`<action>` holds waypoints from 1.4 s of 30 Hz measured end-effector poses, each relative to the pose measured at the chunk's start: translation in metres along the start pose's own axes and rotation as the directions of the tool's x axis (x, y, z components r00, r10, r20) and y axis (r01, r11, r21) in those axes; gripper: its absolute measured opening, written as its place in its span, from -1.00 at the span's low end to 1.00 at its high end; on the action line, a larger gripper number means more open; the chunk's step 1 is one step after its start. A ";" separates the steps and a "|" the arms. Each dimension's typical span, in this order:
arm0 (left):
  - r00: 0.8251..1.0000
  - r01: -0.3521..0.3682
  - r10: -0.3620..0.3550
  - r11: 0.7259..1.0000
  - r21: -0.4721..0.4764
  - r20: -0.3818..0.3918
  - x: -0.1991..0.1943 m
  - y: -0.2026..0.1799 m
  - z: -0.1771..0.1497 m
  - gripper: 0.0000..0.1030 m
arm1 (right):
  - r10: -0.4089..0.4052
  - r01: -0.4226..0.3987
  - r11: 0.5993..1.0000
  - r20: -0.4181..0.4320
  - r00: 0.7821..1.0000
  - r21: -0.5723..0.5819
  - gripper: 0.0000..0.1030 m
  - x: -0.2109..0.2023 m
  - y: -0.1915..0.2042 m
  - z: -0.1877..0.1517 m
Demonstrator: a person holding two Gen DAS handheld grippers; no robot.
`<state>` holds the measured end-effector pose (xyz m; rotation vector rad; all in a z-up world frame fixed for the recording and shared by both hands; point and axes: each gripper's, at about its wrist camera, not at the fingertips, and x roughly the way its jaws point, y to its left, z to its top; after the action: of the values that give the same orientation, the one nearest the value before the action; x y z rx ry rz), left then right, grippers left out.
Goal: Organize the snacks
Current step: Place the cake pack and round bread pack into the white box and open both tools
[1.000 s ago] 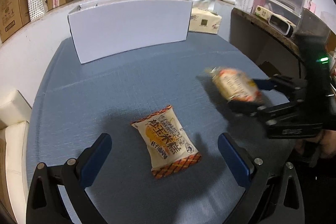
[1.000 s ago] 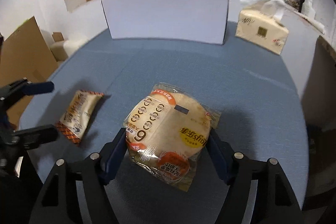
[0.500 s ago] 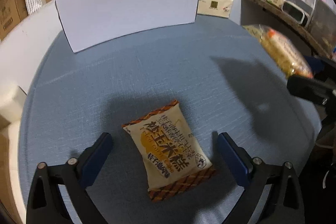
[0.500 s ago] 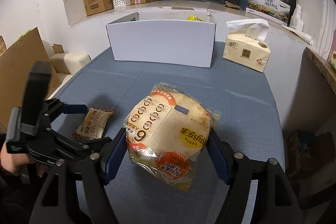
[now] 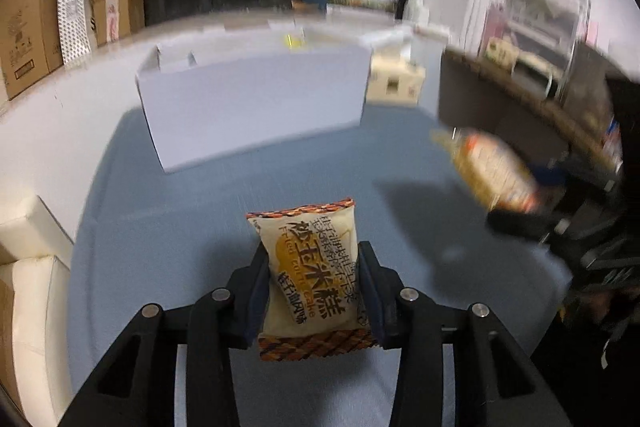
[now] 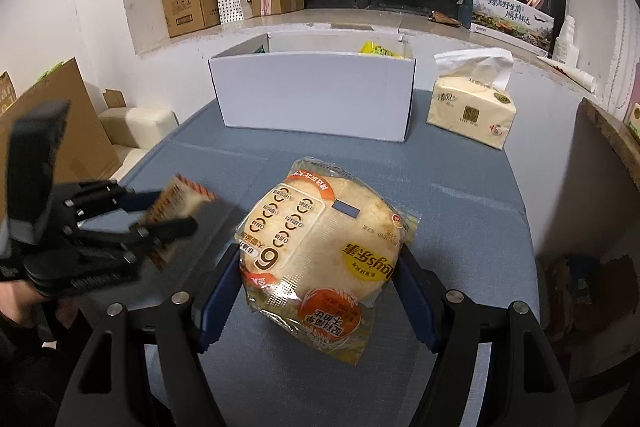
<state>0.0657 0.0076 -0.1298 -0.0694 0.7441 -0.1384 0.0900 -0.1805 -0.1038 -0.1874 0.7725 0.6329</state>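
Since the frame a second earlier, the left gripper [image 5: 312,287] has gone from wide open over the corn cake packet [image 5: 310,267] to clamped on it; its jaws are closing at this moment, both blue pads pressed to the packet's sides, and the packet, then flat on the cloth, now hangs clear of the blue tablecloth [image 5: 192,227]. Right gripper [image 6: 316,279] holds as before: pads grasping the round flatbread pack [image 6: 320,251] on both sides, pack raised above the cloth.

Observed layout:
- White cardboard box [image 6: 316,99] stands at the far end of the table, top open, flaps up. A yellow packet [image 6: 376,49] shows inside near the right rear corner, and a small green edge at the left.
- Tissue pack [image 6: 470,107] sits just beside the box's right end, apart from it.
- Cloth between the two grippers and the box front is bare in both views.
- Left table edge drops to cream cushions [image 5: 28,267]; right edge ends near a dark wooden counter [image 5: 520,99].
- In the right wrist view the left gripper [image 6: 160,211] lies to the left, near the table's left edge, well apart from the flatbread pack. A hand [image 6: 24,299] grips its handle.
- Left wrist view is motion-blurred; the flatbread pack [image 5: 488,167] appears at right, off the cloth.
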 end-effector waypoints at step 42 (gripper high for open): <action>0.982 -0.153 0.167 0.976 -0.155 0.085 0.109 0.140 0.231 1.00 | -0.039 0.038 0.985 0.006 0.999 0.167 1.00 0.162 -0.066 0.268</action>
<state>0.3160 0.1324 -0.0495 -0.1560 0.6583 0.0743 0.3756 -0.0560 -0.0315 -0.0452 0.8068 0.5291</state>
